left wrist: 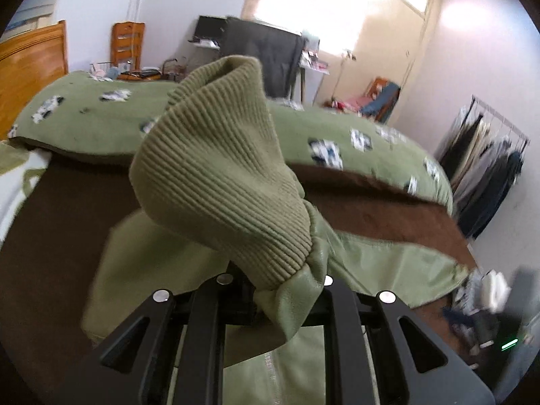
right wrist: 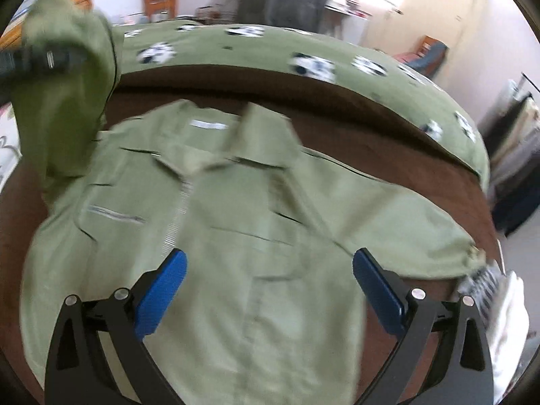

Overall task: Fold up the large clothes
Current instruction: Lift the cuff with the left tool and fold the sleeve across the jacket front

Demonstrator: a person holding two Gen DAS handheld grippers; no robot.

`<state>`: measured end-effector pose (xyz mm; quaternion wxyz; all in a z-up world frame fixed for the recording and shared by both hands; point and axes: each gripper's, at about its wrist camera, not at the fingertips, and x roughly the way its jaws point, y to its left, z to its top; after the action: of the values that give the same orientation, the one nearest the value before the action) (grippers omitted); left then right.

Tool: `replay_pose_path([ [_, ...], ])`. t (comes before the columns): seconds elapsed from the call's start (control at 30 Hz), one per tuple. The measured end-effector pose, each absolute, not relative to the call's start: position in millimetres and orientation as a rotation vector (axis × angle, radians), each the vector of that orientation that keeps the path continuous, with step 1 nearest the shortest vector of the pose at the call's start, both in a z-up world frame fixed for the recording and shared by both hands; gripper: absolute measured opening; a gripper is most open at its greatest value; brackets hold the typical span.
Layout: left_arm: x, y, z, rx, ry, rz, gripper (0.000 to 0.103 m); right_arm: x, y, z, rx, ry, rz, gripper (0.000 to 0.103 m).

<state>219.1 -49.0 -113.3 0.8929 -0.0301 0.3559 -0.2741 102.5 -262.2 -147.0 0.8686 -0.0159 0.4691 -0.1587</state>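
An olive green zip jacket point(right wrist: 256, 222) lies face up on a brown blanket point(right wrist: 388, 155) on the bed, collar toward the far side. My left gripper point(left wrist: 287, 287) is shut on the jacket's sleeve just below its ribbed cuff point(left wrist: 216, 168) and holds it lifted above the blanket. In the right wrist view the left gripper point(right wrist: 44, 57) and the raised sleeve point(right wrist: 67, 101) show at the upper left. My right gripper point(right wrist: 268, 270) is open and empty, its blue pads point(right wrist: 162, 290) spread wide above the jacket's lower front.
A green duvet with panda prints point(left wrist: 84, 118) lies along the far side of the bed. A clothes rack point(left wrist: 486, 168) stands at the right. A dark chair point(left wrist: 263, 57) and a wooden headboard point(left wrist: 30, 64) are behind. Clutter lies on the floor at the right point(left wrist: 486, 300).
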Motion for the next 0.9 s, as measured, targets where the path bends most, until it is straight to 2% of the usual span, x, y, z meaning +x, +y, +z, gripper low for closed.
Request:
replay_pose_path([
  [0.23,200.1,-133.1,-236.2,0.122,0.918,-0.555,0.019,70.8,-310.0,-180.5,-0.042,1.005,-0.369,0.097],
  [0.27,199.0,-136.4,-248.3,0.138,0.941,-0.541,0.022,69.5,-313.9,-185.7,-0.043,1.008,-0.369,0.097],
  [0.33,200.0,-146.4,-269.8,0.164,1.013,-0.512,0.049,65.1,-320.2,-195.5,-0.041,1.011,-0.37,0.097],
  [0.37,199.4,-145.2,-275.2,0.172,1.037,-0.501,0.076,65.7,-322.6,-198.3,-0.035,1.011,-0.371,0.097],
  [0.4,194.5,-149.7,-278.2,0.18,1.034,-0.496,0.09,64.2,-323.9,-199.6,-0.03,1.01,-0.371,0.097],
  [0.43,187.8,-149.4,-274.1,0.191,0.998,-0.489,0.094,62.5,-325.6,-202.1,-0.022,1.009,-0.374,0.097],
  [0.47,182.6,-150.0,-269.5,0.209,0.974,-0.491,0.097,61.4,-326.6,-203.9,-0.018,1.008,-0.38,0.097],
  [0.7,167.4,-161.1,-224.1,0.226,0.95,-0.591,0.097,61.8,-324.6,-184.3,0.005,0.999,-0.391,0.097],
  [0.9,181.1,-108.0,-171.7,0.173,0.906,-0.57,0.097,82.4,-303.1,-144.5,-0.004,0.959,-0.31,0.097],
])
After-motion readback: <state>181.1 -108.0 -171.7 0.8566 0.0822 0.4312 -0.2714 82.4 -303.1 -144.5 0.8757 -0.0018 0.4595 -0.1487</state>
